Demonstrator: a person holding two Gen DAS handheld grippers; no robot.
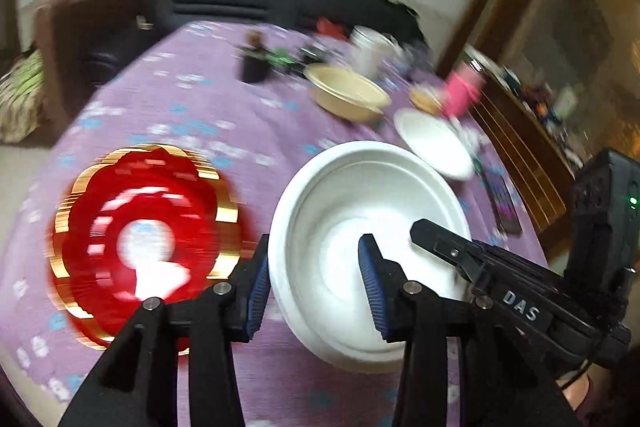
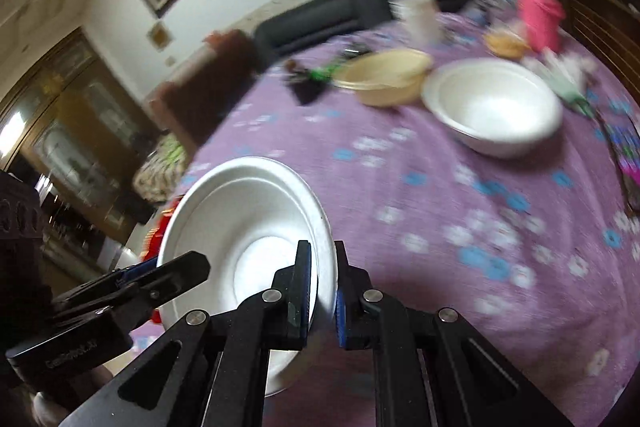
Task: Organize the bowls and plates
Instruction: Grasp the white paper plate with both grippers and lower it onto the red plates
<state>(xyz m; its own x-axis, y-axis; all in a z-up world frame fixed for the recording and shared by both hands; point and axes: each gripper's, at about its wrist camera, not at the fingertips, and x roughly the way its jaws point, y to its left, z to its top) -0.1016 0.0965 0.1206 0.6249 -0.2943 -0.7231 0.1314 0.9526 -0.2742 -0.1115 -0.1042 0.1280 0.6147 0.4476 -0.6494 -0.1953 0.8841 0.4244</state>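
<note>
Purple tablecloth [image 2: 420,195] spreads below; right gripper [image 2: 322,291] pinches the white bowl's [image 2: 240,219] rim, while left gripper [image 1: 316,279] straddles its opposite rim, jaws wide.

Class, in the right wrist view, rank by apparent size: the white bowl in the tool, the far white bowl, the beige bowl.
1. Held white bowl, largest, though nearness inflates it.
2. Far white bowl.
3. Beige bowl, smallest, also farthest.

Both wrist views look closely across the white bowl [image 1: 360,227] [image 2: 248,223].
</note>
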